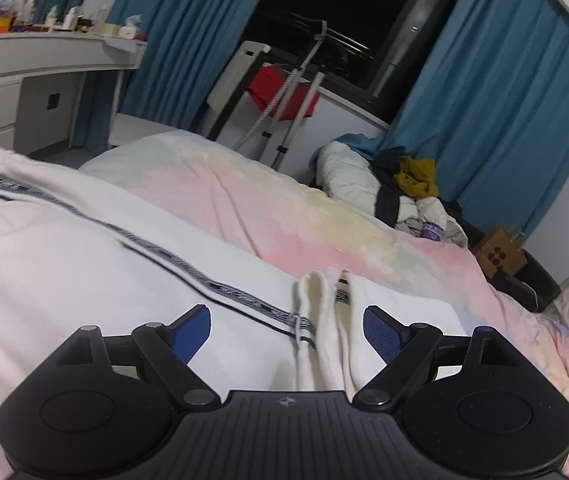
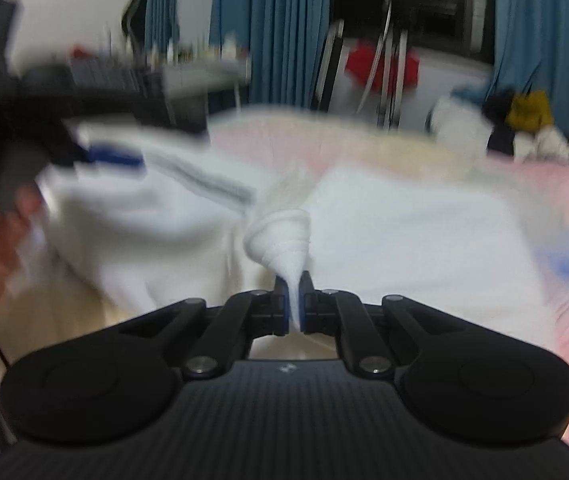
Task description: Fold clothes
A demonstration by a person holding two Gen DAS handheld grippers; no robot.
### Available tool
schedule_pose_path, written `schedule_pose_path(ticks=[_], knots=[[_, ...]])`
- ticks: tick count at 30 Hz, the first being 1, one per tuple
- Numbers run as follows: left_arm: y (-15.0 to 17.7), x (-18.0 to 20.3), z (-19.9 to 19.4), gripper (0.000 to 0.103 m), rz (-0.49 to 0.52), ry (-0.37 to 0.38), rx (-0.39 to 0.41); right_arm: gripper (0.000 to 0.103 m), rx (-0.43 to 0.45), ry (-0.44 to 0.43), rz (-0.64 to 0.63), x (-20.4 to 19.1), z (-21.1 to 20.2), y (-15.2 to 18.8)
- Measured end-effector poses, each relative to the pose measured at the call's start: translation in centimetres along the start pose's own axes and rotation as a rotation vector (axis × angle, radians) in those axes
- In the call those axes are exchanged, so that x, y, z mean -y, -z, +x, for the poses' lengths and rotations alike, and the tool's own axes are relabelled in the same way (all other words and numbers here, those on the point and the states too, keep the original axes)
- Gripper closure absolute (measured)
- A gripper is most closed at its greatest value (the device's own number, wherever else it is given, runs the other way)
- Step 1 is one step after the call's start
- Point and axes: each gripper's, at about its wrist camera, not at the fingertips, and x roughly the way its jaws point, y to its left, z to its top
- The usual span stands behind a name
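Observation:
White trousers with a dark patterned side stripe (image 1: 84, 240) lie spread on the pink bed cover (image 1: 284, 208). My left gripper (image 1: 287, 330) is open just above them, its blue pads (image 1: 192, 332) on either side of a bunched white cuff (image 1: 324, 320). In the blurred right wrist view my right gripper (image 2: 293, 300) is shut on a cone-shaped bunch of the white trousers (image 2: 284, 240). The left gripper (image 2: 112, 158) and the hand holding it show blurred at the left there.
A clothes pile (image 1: 412, 184) lies at the bed's far right. A white desk (image 1: 44, 64) with bottles stands at the left. A metal rack with a red cloth (image 1: 284, 92) stands before blue curtains (image 1: 496, 100). A cardboard box (image 1: 500, 256) sits beside the bed.

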Motion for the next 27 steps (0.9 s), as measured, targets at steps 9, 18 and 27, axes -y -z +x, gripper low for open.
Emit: schedule_pose_path(ticks=[9, 18, 27], knots=[[-2.7, -7.2, -7.1, 0.017, -0.158, -0.222, -0.050, 0.095, -0.015, -0.018, 0.034, 0.5, 0.4, 0.4], [-2.7, -16.5, -7.9, 0.017, -0.544, -0.291, -0.089, 0.095, -0.029, 0.003, 0.023, 0.2, 0.0, 0.5], [-3.4, -20.6, -5.1, 0.019, -0.629, -0.317, 0.029, 0.094, -0.035, 0.000, 0.066, 0.3, 0.1, 0.1]])
